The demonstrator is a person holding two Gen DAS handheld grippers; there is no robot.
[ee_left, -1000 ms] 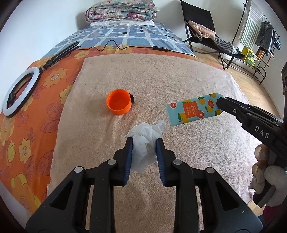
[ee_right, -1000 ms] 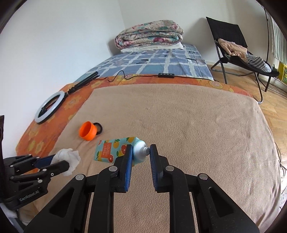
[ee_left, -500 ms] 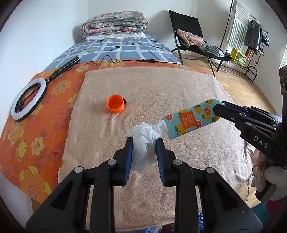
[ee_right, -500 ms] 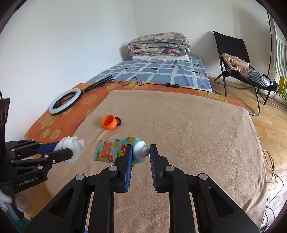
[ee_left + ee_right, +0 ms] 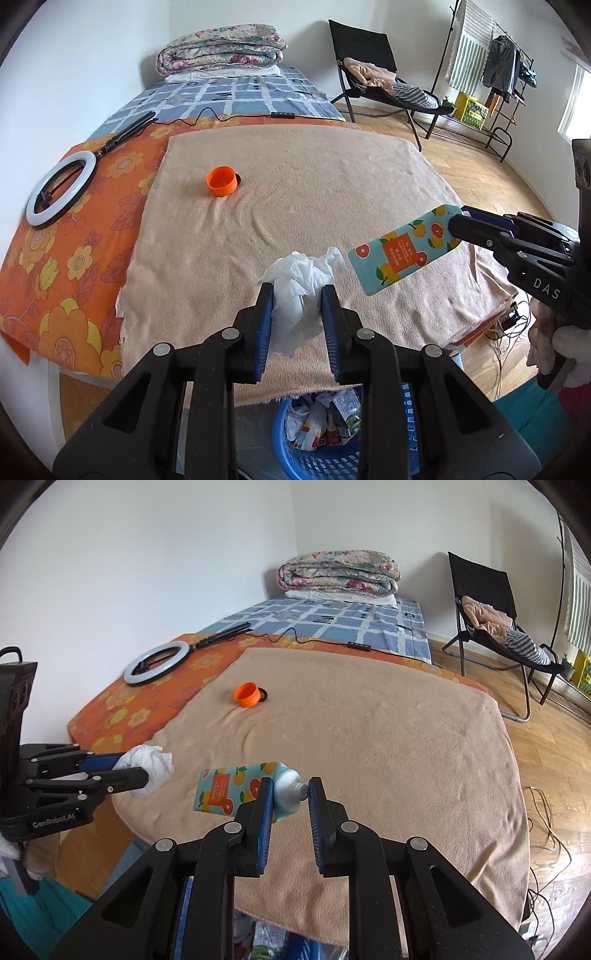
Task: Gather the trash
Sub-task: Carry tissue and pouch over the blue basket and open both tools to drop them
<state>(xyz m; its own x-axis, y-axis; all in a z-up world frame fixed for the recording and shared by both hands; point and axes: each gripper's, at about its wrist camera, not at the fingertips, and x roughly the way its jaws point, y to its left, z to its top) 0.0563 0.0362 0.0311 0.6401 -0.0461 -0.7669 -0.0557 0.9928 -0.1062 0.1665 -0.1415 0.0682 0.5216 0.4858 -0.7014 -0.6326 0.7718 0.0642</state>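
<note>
Two fisheye views, each looking forward along its own gripper's fingers, from above the near edge of a bed covered by a tan blanket (image 5: 295, 192). Both face the far wall and share the orange cup (image 5: 221, 181), ring light (image 5: 157, 662) and folding chair (image 5: 487, 602)

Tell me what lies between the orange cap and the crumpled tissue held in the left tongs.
Only bare beige blanket, with a few wrinkles, lies between the orange cap and the crumpled tissue. The left wrist view shows this most clearly.

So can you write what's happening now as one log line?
left gripper: holds tissue | right gripper: holds tube | blue basket: below
</note>
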